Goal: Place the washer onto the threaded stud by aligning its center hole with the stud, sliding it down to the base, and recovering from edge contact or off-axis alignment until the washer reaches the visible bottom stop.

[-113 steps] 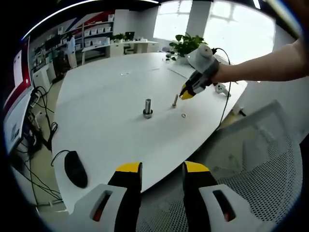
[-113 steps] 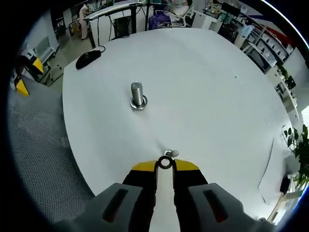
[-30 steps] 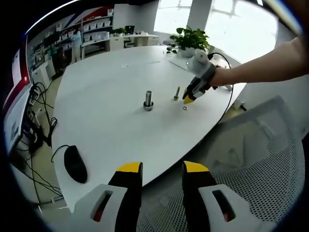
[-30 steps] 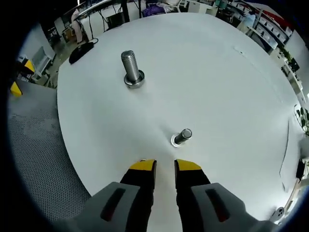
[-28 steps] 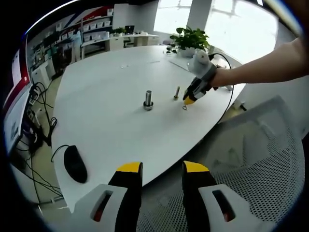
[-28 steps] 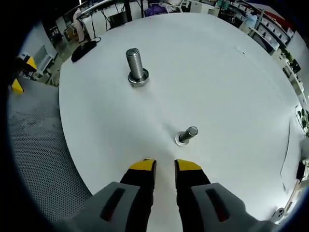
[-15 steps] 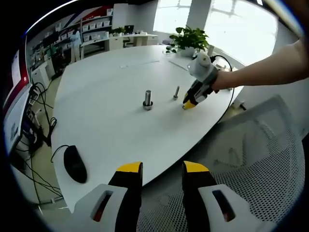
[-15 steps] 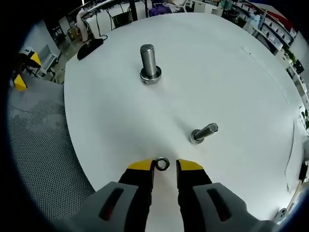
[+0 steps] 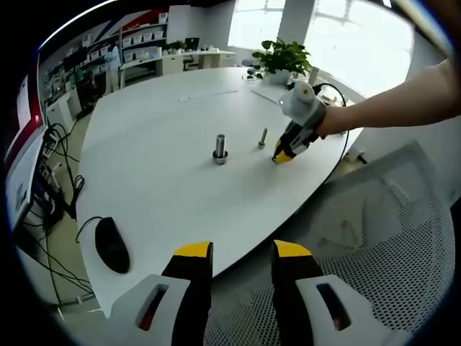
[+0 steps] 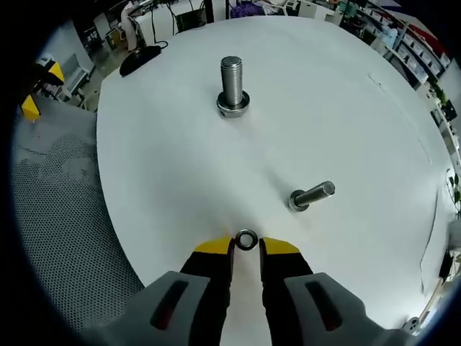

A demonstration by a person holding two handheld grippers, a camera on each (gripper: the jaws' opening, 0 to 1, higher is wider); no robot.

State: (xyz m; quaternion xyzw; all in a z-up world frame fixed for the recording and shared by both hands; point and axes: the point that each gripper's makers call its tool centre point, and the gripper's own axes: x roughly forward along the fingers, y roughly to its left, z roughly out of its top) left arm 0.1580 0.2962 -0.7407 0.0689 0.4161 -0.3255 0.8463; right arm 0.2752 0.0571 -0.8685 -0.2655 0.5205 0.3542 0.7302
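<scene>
The washer (image 10: 245,240) lies flat on the white desk (image 10: 346,115) near its edge, framed by the parted tips of the right tool (image 10: 245,247). The left tool (image 9: 242,249) is held open off the desk.

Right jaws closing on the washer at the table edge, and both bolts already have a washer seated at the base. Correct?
Not quite. In the right gripper view only the large bolt has a ring at its base; the small bolt shows none I can make out. The washer lies on the table between the right gripper jaws.
</scene>
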